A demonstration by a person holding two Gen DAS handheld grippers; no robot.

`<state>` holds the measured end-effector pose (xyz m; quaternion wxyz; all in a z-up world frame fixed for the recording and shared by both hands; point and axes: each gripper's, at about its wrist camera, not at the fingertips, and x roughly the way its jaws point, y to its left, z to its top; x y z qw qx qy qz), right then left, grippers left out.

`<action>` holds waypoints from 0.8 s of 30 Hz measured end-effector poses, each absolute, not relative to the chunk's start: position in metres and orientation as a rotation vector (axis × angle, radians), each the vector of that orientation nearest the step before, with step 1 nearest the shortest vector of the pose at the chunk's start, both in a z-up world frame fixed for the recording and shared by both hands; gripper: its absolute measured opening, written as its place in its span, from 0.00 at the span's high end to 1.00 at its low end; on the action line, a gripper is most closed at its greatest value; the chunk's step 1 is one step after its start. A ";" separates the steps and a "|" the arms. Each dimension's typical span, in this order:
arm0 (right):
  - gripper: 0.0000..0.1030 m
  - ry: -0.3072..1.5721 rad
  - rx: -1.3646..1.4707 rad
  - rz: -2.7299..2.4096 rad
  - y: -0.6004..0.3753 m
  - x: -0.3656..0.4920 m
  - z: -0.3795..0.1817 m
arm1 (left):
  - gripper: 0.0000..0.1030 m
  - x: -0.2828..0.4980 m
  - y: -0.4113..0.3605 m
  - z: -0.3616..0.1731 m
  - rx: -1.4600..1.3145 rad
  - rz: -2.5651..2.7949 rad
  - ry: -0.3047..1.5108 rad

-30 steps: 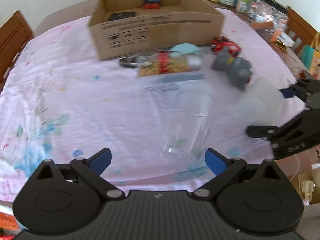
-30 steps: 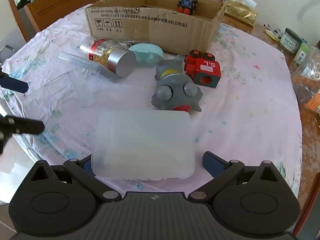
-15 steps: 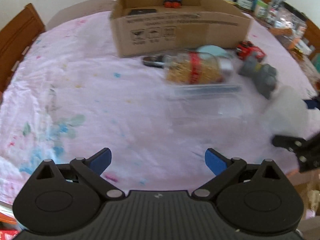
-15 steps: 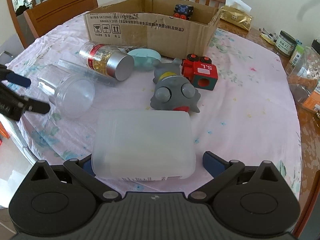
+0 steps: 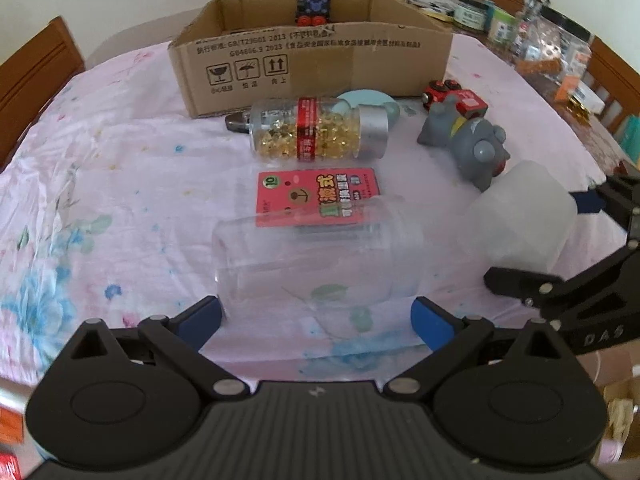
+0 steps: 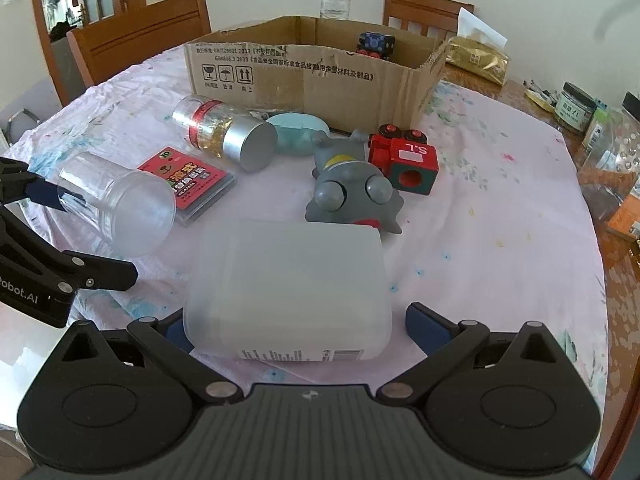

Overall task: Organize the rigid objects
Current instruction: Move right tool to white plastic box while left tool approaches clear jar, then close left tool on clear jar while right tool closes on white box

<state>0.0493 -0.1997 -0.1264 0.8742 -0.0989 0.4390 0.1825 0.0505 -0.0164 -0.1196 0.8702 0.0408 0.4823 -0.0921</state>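
1. Left tongs (image 5: 316, 316) spread wide around a clear plastic jar (image 5: 316, 256) lying on its side; whether the blue pads press its ends cannot be told
2. Right tongs (image 6: 286, 326) spread wide around a frosted white box (image 6: 286, 286), left pad hidden behind the box wall, right pad apart from it, so a grip cannot be told
3. Red card pack (image 5: 318, 196) flat on the surface (image 5: 120, 184), just behind the clear jar and partly seen through it
4. Capsule bottle (image 5: 318, 132) with red band and silver cap on its side, near the front wall of the cardboard box (image 5: 312, 68)
5. Pale blue case (image 6: 298, 134) between bottle and cardboard box
6. Grey toy (image 6: 352, 192) beside a red toy train (image 6: 404, 158), right of the bottle
7. Small dark toy car (image 5: 314, 10) inside the cardboard box at its far wall
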 end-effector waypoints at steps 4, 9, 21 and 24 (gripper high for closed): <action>0.00 0.912 -0.214 0.399 -0.201 0.049 -0.127 | 0.03 0.048 -0.022 -0.110 0.062 -0.145 0.965; 0.00 0.940 -0.232 0.429 -0.196 0.051 -0.125 | 0.03 0.057 -0.028 -0.105 0.063 -0.080 0.928; 0.00 0.969 -0.252 0.413 -0.179 0.049 -0.122 | 0.12 0.063 -0.029 -0.104 0.042 -0.028 0.949; 0.00 0.973 -0.293 0.403 -0.174 0.051 -0.119 | 0.12 0.063 -0.024 -0.104 0.044 -0.030 0.942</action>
